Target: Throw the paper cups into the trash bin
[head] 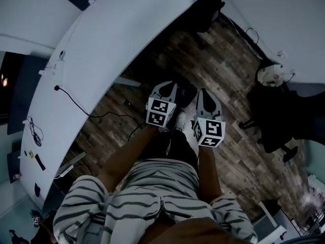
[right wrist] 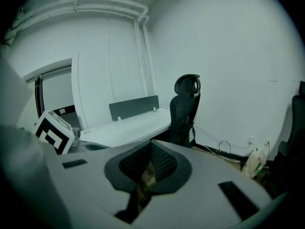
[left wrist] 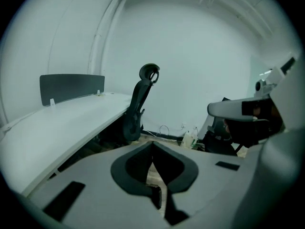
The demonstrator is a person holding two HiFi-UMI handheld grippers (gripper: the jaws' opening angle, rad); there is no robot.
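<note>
Paper cups show in none of the three views, and no trash bin can be picked out for certain, so the task looks either not begun or already finished.

At far left, the long white curved worktop (head: pixel 101 50) carries only small dark items and a thin black cable (head: pixel 76 103) that trails off its edge onto the brown wood-plank floor (head: pixel 228 60).

At the centre, the person in pale striped shorts (head: pixel 152 187) stands over the floor with both tools side by side in front of the body. The left gripper (head: pixel 170 86) points forward and somewhat down. Its own view shows the jaws (left wrist: pixel 152 151) clenched together on nothing, with only a sliver of floor visible past them. Just beside it, the right gripper (head: pixel 205 93) is held the same way, its jaws (right wrist: pixel 151 149) also closed and empty. This reads as a neutral carrying posture, since neither tool has anything to hold.

At right stands a black office chair (head: pixel 274 116). Above it sits a small white rounded object (head: pixel 269 75), too small to tell whether it is a bag or a bin.
</note>
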